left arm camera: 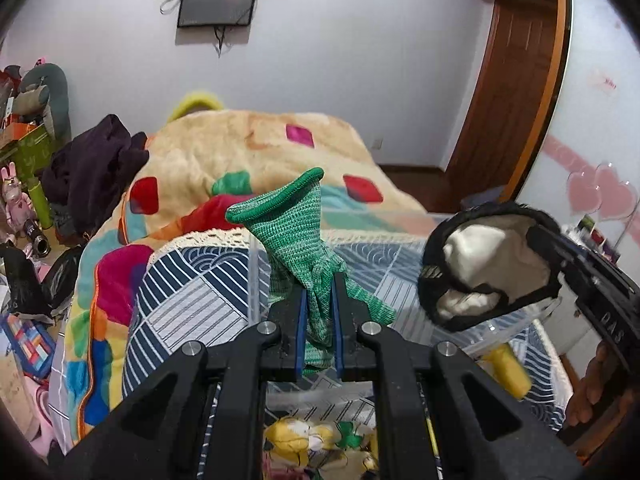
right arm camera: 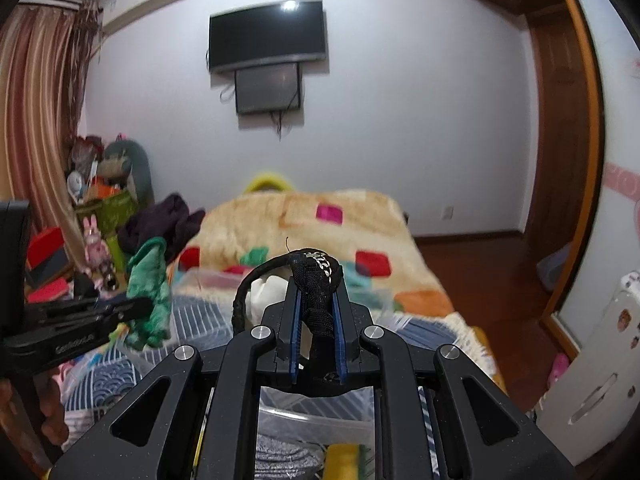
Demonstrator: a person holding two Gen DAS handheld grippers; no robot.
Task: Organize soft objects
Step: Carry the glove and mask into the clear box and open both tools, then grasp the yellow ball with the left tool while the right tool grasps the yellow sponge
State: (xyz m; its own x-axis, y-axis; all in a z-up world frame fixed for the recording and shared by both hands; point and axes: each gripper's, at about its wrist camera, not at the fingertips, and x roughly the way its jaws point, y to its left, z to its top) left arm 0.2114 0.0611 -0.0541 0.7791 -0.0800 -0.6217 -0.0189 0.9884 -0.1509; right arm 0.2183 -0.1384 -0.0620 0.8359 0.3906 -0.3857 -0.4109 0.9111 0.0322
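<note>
left gripper (left arm camera: 319,300): fingers nearly closed, pinching a green knit glove (left arm camera: 298,236) by its finger end; cuff sticks up and flares open. Glove is lifted clear of the bed.
right gripper (right arm camera: 316,312): fingers nearly closed on the black strap of a black fleece-lined item (left arm camera: 488,268), white lining showing; probably a hat or earmuff, can't tell which. Also airborne.
relative position: the two held items hang side by side, apart, not touching. Left gripper shows at the left edge of the right wrist view with the glove (right arm camera: 150,292) dangling from it.
target: clear plastic bin (left arm camera: 256,276) sits on the striped bedspread (left arm camera: 192,296) directly below both grippers; near rim visible under the fingers in both views.
bin contents: at least a yellow plush toy (left arm camera: 304,440) and something grey and something yellow, seen through the gripper frames. Details blurred.
done (judgement): some soft things already binned; two more picked up and positioned over the bin.
left (judgement): lower and release glove and black item. Dark clothing pile (left arm camera: 94,168) and patchwork blanket (left arm camera: 256,148) further up the bed look unsorted; unclear if in scope.
progress: mid-task, carry phase, nothing released yet.
</note>
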